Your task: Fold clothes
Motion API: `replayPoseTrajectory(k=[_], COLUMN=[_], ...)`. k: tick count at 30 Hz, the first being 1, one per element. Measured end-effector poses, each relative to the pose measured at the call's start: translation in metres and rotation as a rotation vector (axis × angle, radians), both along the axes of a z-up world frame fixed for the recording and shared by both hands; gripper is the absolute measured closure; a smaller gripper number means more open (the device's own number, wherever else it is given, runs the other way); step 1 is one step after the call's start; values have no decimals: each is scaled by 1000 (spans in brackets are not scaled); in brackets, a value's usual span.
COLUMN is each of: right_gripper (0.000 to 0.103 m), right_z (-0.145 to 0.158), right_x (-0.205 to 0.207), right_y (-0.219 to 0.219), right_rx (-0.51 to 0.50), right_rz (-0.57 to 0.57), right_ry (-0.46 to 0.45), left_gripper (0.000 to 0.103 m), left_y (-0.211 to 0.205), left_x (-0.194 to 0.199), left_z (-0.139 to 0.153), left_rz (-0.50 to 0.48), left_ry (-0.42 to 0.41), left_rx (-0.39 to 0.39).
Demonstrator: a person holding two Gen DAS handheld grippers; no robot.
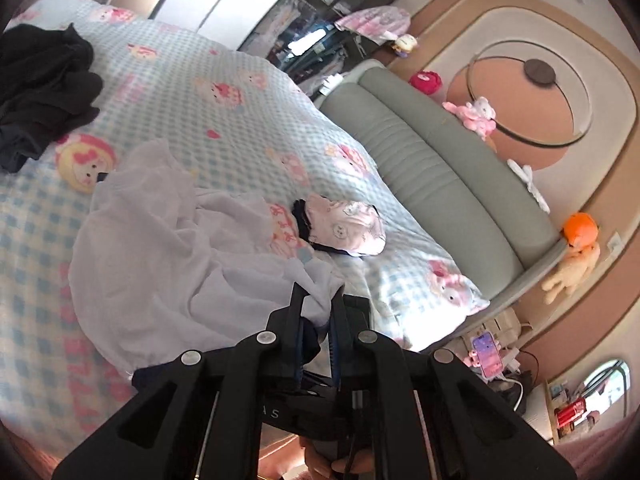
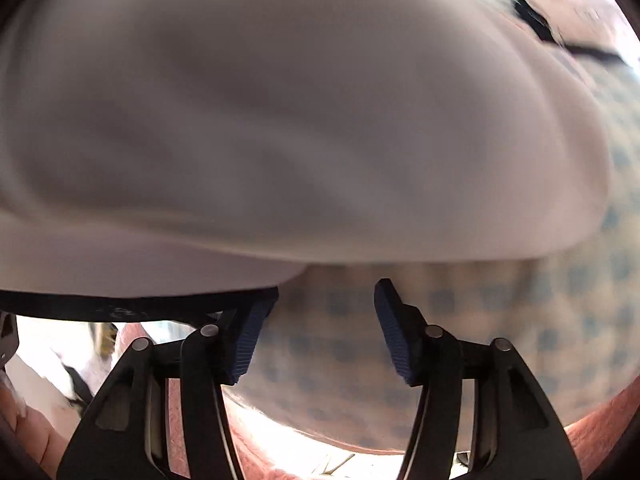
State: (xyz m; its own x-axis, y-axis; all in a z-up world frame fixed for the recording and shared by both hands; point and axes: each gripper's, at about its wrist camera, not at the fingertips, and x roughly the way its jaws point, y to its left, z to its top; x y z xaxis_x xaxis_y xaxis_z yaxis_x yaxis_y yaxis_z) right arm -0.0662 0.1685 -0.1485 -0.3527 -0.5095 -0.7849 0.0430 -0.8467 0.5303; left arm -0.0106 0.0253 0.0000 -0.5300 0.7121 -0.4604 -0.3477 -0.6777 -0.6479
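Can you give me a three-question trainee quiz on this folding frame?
1. True or false: the left gripper is shut on the white garment.
2. What lies between the right gripper jaws? A) garment edge B) nothing, only checked bedding behind C) a sock
3. What colour is the clothes pile at the bed's far corner?

Key: 1 true; 2 B; 3 black.

Bare checked bed (image 1: 248, 120) is lying open ahead of my left tongs (image 1: 318, 312); the black pile (image 1: 44, 84) and patterned bundle (image 1: 344, 228) are blocking its edges. The white garment (image 2: 280, 120) is crowding my right tongs (image 2: 326, 296).
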Motion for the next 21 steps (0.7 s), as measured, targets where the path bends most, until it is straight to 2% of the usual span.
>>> replayPoseTrajectory(k=[5,8,9,10,11,12,13,14,16,18,21], right_gripper=[41,41,50,67,77,97,99,99,100,100,97], right_z=[-17,-19,-18,-16,-13,-11,-10,-7,-3,12,53], right_x=[4,6,6,7,6,6,5,5,6,6,6], right_y=[-5,-8,-7,-4,-1,3,8,19,53,88,130], right_rx=[-247,-280,-274,-252,-200,-107,10,77,115,147,177], right_rz=[62,71,67,53,33,17,2,-31,-133,-231,-285], right_ry=[-63,-51,-38,-21,-5,7,18,24,25,56,137], left_gripper=[93,93,93,93,93,93,93,93,93,93,93], left_y=[16,19,19,19,20,21,23,26,40,54,65], left_x=[5,6,6,6,6,6,6,4,-4,-16,-33], left_z=[0,4,4,4,4,5,6,8,20,40,75], left_rz=[-29,-40,-42,-42,-42,-40,-32,-27,-52,-85,-93], left_ry=[2,16,18,16,15,14,9,4,15,69,154], left_rx=[33,30,30,35,40,42,35,22,-27,-64,-53])
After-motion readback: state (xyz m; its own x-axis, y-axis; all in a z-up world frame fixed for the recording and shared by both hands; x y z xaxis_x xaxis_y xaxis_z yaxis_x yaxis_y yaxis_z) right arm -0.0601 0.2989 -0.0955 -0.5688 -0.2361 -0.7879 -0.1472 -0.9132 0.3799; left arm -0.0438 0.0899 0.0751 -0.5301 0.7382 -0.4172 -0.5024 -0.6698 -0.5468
